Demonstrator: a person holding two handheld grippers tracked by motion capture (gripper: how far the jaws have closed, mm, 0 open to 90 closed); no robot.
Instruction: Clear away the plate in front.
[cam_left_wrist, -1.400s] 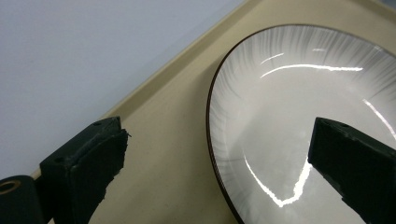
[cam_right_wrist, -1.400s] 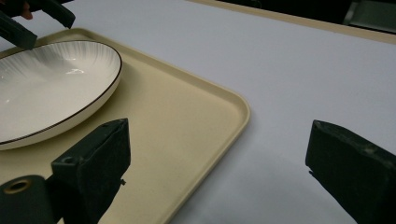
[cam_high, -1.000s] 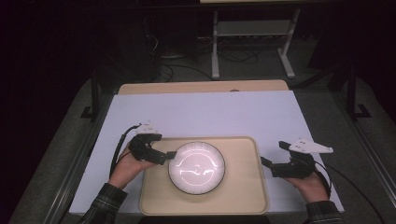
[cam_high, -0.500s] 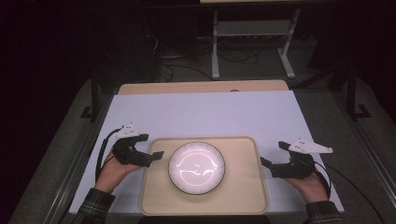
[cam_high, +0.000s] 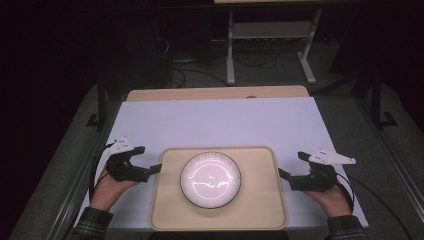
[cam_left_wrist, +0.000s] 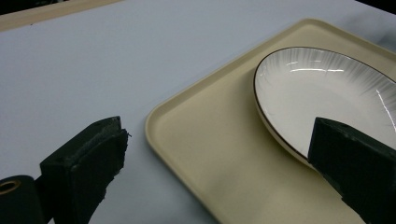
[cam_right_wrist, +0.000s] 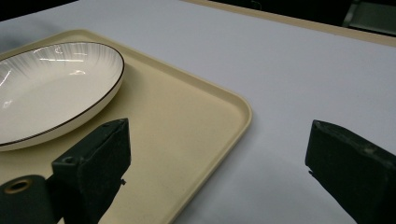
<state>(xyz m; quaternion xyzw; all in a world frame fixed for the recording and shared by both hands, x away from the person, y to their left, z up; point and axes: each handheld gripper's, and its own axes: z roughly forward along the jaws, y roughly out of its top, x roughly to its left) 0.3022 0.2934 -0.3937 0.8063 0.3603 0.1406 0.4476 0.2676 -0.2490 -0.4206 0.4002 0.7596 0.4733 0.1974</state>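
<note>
Tray (cam_high: 165, 200) stiff, light, plate (cam_high: 210, 179) loose, fragile mid-tray; grab side rims level; left gripper (cam_high: 155, 169), right gripper (cam_high: 283, 174) wide open, empty.

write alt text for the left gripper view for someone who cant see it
A white plate with a thin dark rim sits on a beige tray on a pale table. The left gripper hangs open, its black jaws straddling the tray's edge.
</note>
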